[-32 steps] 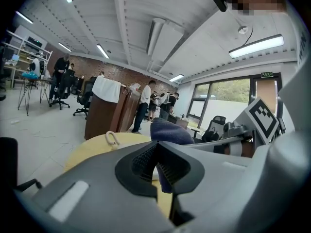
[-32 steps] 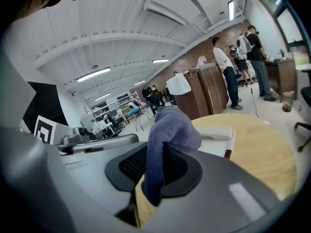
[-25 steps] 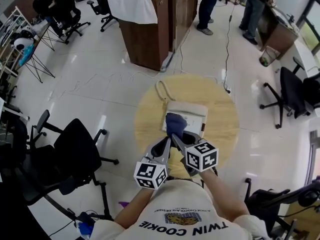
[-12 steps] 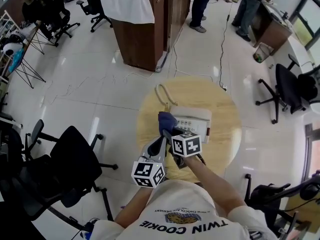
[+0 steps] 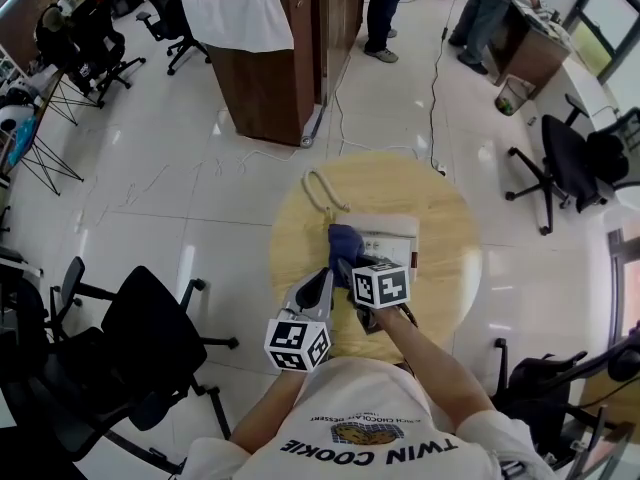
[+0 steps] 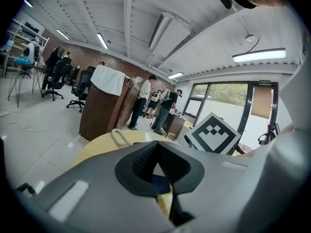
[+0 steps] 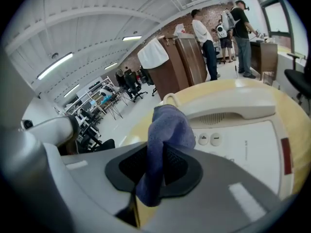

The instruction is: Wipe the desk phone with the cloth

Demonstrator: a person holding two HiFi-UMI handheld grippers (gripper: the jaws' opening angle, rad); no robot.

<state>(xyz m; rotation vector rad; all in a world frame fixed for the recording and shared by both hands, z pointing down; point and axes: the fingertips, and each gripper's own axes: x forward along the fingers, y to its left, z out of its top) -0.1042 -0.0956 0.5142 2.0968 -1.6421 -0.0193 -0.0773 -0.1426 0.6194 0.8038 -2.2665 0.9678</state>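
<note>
Cream plastic desk phone (image 5: 392,230) sits mid-frame on the round wooden table (image 5: 445,273). My right gripper (image 5: 347,261) pinches the blue cloth (image 5: 345,239) forward to rub its keypad. My left gripper (image 5: 322,284) waits clenched, empty.

— What is the blue cloth (image 7: 167,125) like?
— Soft, matt fabric with a fine nubbly nap. The cream plastic desk phone (image 7: 252,144) is smooth, with a faint sheen.
— And the round pale wooden table (image 5: 450,238)?
— Light grain, satin finish.
— The right gripper (image 7: 158,166)?
— A matt grey plastic shell. Its black pads (image 7: 182,166) look rubbery and stippled. The left gripper (image 6: 156,154) looks the same.
— Farther off?
— Glossy white floor tiles (image 5: 170,218) that mirror the lights, a smooth dark brown wooden cabinet (image 5: 280,78), and a limp white cloth (image 5: 235,18).
</note>
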